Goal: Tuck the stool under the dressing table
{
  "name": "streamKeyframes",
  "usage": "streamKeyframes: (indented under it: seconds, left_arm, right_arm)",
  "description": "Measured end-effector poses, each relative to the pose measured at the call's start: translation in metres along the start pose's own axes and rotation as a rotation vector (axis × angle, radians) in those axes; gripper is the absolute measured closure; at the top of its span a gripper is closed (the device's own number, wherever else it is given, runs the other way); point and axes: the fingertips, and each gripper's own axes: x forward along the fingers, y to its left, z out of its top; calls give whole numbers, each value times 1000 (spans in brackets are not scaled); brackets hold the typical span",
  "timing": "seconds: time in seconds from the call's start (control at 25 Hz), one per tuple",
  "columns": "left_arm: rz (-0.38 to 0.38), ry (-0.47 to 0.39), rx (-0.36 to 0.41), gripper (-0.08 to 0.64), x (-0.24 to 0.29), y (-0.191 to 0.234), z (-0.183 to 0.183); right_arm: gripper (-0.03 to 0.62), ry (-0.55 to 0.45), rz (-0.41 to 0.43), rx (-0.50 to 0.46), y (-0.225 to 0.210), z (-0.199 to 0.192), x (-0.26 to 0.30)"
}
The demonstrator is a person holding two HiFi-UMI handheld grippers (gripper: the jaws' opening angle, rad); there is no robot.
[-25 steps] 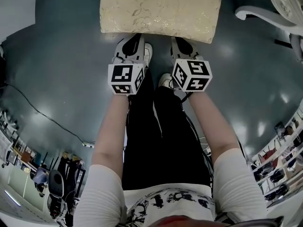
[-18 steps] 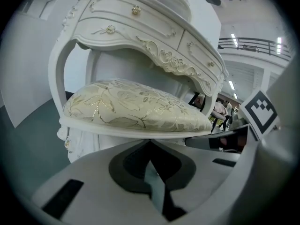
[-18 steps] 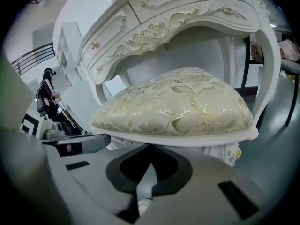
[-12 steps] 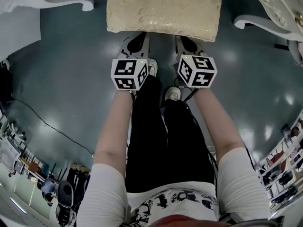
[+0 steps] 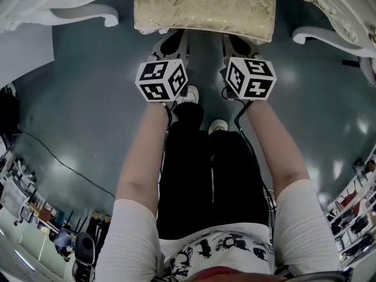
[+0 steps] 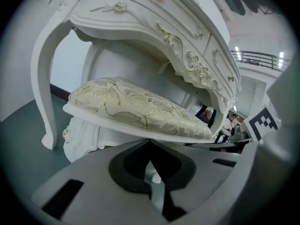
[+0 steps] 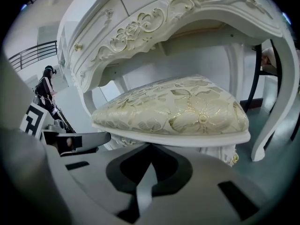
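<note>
Head view, stool: a stool (image 5: 204, 7) with a cream fabric cushion patterned in gold leaves on a white base. Its near part shows in the open and its far side is covered by the table front.
Head view, dressing table: a white carved wooden dressing table (image 5: 79, 13). Its curved legs stand to the left and right of the stool, and its front edge crosses above the stool's far side.
Head view, left gripper: the left gripper (image 5: 174, 37) has its tip at the stool's near edge, on the left half. Its black-and-white marker cube (image 5: 161, 80) lies nearer the person than the stool.
Head view, right gripper: the right gripper (image 5: 231, 38) has its tip at the stool's near edge, on the right half, level with its partner.
Head view, floor: a glossy dark grey-green floor (image 5: 76, 98) lies around the stool.
Left gripper view, jaws: pressed together with nothing between them, the joined tips against the underside of the stool's white seat rim.
Left gripper view, stool: the cushion is tilted in the frame, under the table's carved arch and just ahead of the tips.
Right gripper view, jaws: pressed together and empty, with the tips meeting the underside of the stool's seat rim.
Right gripper view, stool: it sits beneath the gilt-scrolled arch, with one table leg to the stool's right.
Right gripper view, background: a person (image 7: 47, 90) in dark clothes stands far off, to the stool's left.
</note>
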Motion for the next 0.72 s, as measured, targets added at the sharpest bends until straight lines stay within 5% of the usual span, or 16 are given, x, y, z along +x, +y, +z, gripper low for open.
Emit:
streamKeyframes:
  seconds: [0.72]
  left_arm:
    - [-10, 48, 57, 543, 65, 16, 49]
  right_arm:
    - [581, -56, -66, -47, -41, 61, 48]
